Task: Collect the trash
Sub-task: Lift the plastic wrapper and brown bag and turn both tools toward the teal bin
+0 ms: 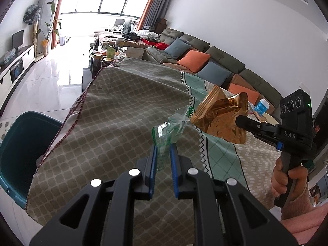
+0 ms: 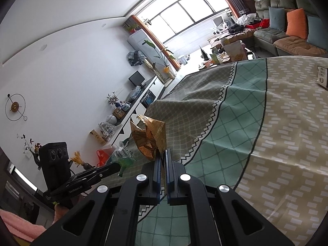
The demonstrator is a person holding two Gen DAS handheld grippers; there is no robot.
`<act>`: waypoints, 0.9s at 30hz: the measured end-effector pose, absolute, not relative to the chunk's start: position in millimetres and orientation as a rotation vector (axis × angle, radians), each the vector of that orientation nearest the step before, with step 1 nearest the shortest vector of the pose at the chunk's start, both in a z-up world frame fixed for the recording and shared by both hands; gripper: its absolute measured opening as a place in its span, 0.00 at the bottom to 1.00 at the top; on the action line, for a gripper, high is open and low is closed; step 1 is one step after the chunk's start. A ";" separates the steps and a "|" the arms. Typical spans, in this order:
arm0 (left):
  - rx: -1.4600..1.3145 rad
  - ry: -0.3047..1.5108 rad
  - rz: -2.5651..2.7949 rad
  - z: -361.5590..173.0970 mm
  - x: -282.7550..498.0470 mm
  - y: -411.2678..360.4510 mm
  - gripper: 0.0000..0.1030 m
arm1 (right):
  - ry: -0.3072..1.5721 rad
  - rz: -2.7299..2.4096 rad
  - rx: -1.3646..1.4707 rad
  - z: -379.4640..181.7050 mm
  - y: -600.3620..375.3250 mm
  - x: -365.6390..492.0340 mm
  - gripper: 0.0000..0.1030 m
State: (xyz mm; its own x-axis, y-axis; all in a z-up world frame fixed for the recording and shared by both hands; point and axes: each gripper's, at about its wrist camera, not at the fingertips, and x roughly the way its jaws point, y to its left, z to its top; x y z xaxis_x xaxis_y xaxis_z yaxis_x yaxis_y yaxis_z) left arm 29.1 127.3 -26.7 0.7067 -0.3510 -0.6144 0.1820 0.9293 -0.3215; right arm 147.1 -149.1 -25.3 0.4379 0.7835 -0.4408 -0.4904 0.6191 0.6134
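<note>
Left wrist view: nearest the lens, the left gripper (image 1: 164,145) has its jaws clenched on a crumpled clear-and-green plastic wrapper (image 1: 170,129), which sticks up past the blue pads above the patterned tablecloth (image 1: 123,106) covering the worktop. Just right of it, the right gripper (image 1: 239,121) reaches in from the right edge, held by a hand (image 1: 285,180) in a pink sleeve, and its jaws pinch a crinkled gold foil packet (image 1: 221,114). The two pieces of trash hang close together without clearly touching. At the lower left, beside the hanging edge of the cloth, stands a teal bin (image 1: 18,143) on the pale tiled floor. Farther off on the cloth, behind the foil packet, a small blue-and-white container (image 1: 262,105) stands near some flat items too hidden to identify. Beyond the worktop runs a long grey sofa (image 1: 223,59) with orange and blue cushions, and a bright window (image 1: 106,0) fills the far wall.

In the right wrist view, the gold foil packet (image 2: 149,139) rises from the tightly closed right jaws, with the left gripper (image 2: 117,167) and its wrapper at lower left.
</note>
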 end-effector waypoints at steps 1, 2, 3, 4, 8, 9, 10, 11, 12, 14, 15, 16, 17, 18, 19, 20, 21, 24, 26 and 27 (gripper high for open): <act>-0.246 0.729 -0.296 -26.4 28.4 128.2 0.14 | 0.772 0.827 0.428 -25.3 -146.6 147.3 0.04; -0.246 0.729 -0.294 -26.1 27.6 128.9 0.14 | 0.772 0.827 0.428 -25.3 -146.6 147.3 0.04; -0.247 0.728 -0.293 -25.7 28.1 129.0 0.14 | 0.773 0.830 0.427 -25.8 -145.4 147.1 0.04; -0.247 0.727 -0.291 -25.2 27.1 129.7 0.14 | 0.773 0.832 0.427 -25.8 -144.1 146.8 0.04; -0.248 0.723 -0.285 -23.9 24.6 132.5 0.14 | 0.773 0.839 0.425 -26.9 -142.2 145.2 0.04; -0.248 0.722 -0.284 -24.1 24.2 133.0 0.14 | 0.773 0.840 0.424 -26.8 -141.4 145.0 0.04; -0.249 0.721 -0.282 -23.7 23.2 133.9 0.14 | 0.773 0.841 0.423 -26.6 -141.3 145.5 0.04; -0.249 0.720 -0.280 -23.2 21.7 134.8 0.14 | 0.773 0.843 0.424 -26.3 -141.6 146.2 0.04; -0.250 0.718 -0.279 -22.7 19.4 136.5 0.14 | 0.774 0.845 0.423 -26.1 -140.9 146.3 0.04; -0.251 0.716 -0.274 -22.6 18.5 139.1 0.14 | 0.773 0.848 0.423 -26.0 -139.3 146.3 0.04; -0.252 0.715 -0.271 -22.5 17.3 140.5 0.14 | 0.773 0.851 0.423 -25.6 -138.4 146.4 0.04; -0.254 0.715 -0.269 -22.7 16.3 142.3 0.14 | 0.773 0.853 0.422 -25.3 -136.9 146.3 0.04; -0.254 0.714 -0.266 -22.6 15.4 143.5 0.14 | 0.773 0.855 0.421 -25.2 -135.8 146.5 0.04; -0.254 0.714 -0.264 -22.4 15.3 144.4 0.14 | 0.774 0.859 0.422 -25.2 -134.3 146.6 0.04; -0.255 0.714 -0.261 -22.2 14.5 146.2 0.14 | 0.774 0.861 0.422 -25.5 -133.0 146.2 0.04; -0.257 0.713 -0.257 -21.9 13.6 147.5 0.14 | 0.774 0.863 0.420 -25.3 -131.8 146.4 0.04; -0.257 0.712 -0.255 -21.5 13.3 148.6 0.14 | 0.775 0.866 0.419 -25.1 -130.3 146.4 0.04; -0.261 0.709 -0.246 -20.8 9.9 154.3 0.14 | 0.776 0.873 0.415 -24.7 -127.6 147.5 0.04; -0.262 0.706 -0.241 -20.1 7.8 157.5 0.14 | 0.776 0.877 0.413 -24.7 -125.3 146.4 0.04; -0.265 0.706 -0.238 -20.0 6.6 159.3 0.14 | 0.776 0.880 0.412 -24.6 -123.8 146.1 0.04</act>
State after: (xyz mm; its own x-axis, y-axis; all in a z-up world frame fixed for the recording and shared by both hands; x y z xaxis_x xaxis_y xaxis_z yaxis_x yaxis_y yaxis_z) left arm 6.6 159.3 -20.0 0.7368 -0.3032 -0.6044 0.1255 0.9396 -0.3183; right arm 146.1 -123.8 -24.6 0.3960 0.8103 -0.4319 -0.5298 0.5858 0.6133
